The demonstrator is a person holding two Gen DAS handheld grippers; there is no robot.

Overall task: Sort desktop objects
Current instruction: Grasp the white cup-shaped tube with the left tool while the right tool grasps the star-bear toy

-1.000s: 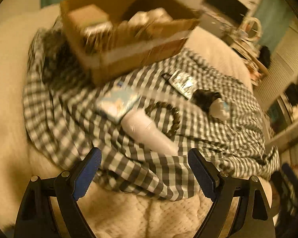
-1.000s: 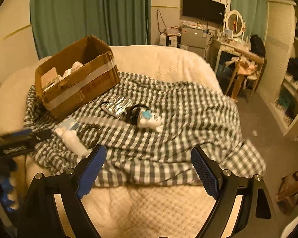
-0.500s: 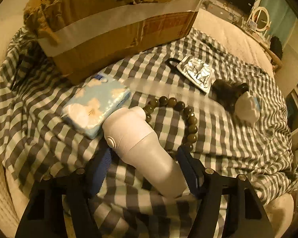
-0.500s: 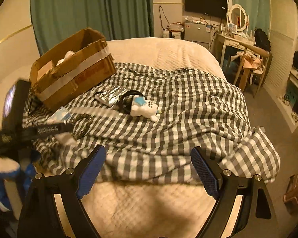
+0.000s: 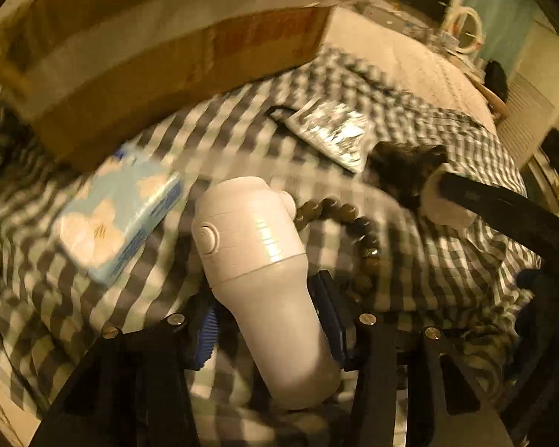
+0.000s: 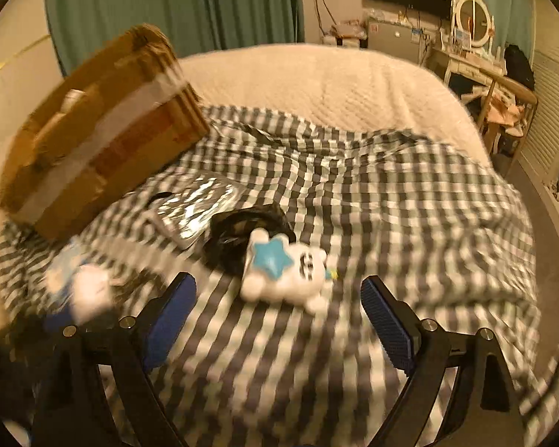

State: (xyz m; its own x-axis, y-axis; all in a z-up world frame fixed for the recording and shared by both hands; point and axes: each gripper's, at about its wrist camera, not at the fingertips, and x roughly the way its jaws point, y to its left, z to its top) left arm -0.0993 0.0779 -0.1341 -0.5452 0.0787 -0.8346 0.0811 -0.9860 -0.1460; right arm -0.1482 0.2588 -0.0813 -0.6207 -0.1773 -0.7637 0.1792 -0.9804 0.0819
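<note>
Between my left gripper (image 5: 268, 326) pads sits the white handheld device (image 5: 264, 260), clamped at its narrow handle, round head pointing toward the cardboard box (image 5: 160, 56). Left pads look closed tight on it. Device lies over the checked cloth (image 5: 447, 272) near that cloth's near edge. Just left of the head lies a light-blue tissue pack (image 5: 119, 219); on its right a bead bracelet (image 5: 357, 231) curls against the device. Farther along the cloth is a silver foil packet (image 5: 331, 130), then a dark furry item (image 5: 402, 171) touching a white toy (image 5: 447, 208). My right gripper (image 6: 279, 320) hangs wide open, holding nothing, fingers either side of and short of the white toy with a blue star (image 6: 283, 272) near the cloth's middle. Behind it a black cord bundle (image 6: 242, 231), then the foil packet (image 6: 197, 212). Cardboard box (image 6: 97, 141) stands at the cloth's far left corner, items inside, blurred. Cream bedspread (image 6: 316, 82) carries the cloth.
</note>
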